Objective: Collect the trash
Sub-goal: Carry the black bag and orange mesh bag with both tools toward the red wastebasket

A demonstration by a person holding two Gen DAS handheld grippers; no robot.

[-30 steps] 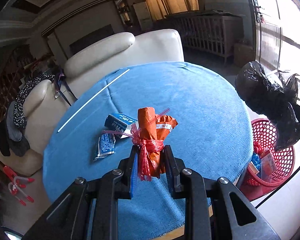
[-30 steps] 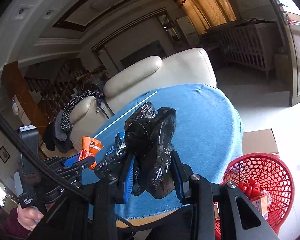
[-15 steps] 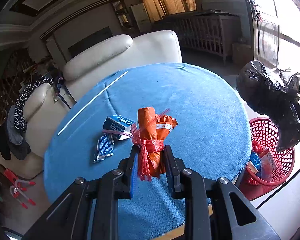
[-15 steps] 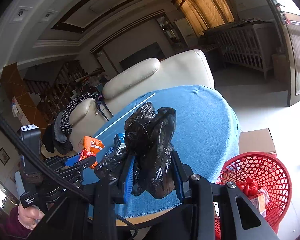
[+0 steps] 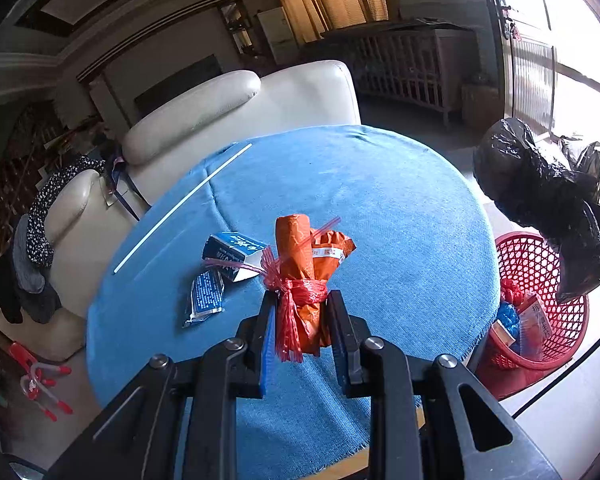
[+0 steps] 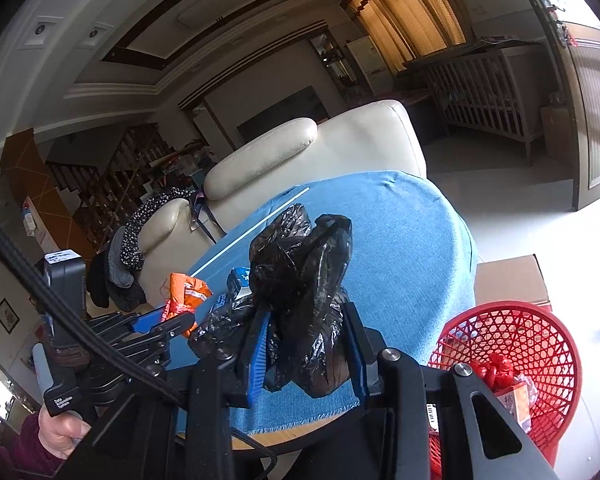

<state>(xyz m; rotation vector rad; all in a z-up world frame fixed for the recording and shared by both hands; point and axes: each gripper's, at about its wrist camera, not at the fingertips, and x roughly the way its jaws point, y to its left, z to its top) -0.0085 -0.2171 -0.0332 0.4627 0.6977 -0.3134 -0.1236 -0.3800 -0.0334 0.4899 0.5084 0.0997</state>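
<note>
**Q:** What is nearest to you?

**A:** My left hand-held gripper (image 5: 300,320) is clamped on an orange wrapper bundle (image 5: 304,264) tied with red plastic strips. Its long axis runs straight away from me, the free end pointing far across the table (image 5: 400,216). My right hand-held gripper (image 6: 306,344) is clamped on a crumpled black bag (image 6: 300,276), which stands up and away from the jaws.

**Q:** Where does the trash go?

**A:** I judge into the red basket (image 5: 540,272), low on the right, beside the near right edge of the table. It already holds some packets. The basket lies just right of and below my right hand-held gripper, so that hand is the nearer one; the black bag hangs close to above its rim in the left view.

**Q:** What lies farther off?

**A:** On the blue cloth, just left of the orange bundle, a blue carton (image 5: 234,254) and a blue sachet (image 5: 206,296) lie flat, uncollected. Beyond them, a white straw (image 5: 180,210) slants from near left to far right. Past the table stands a cream sofa (image 5: 236,100).
</note>
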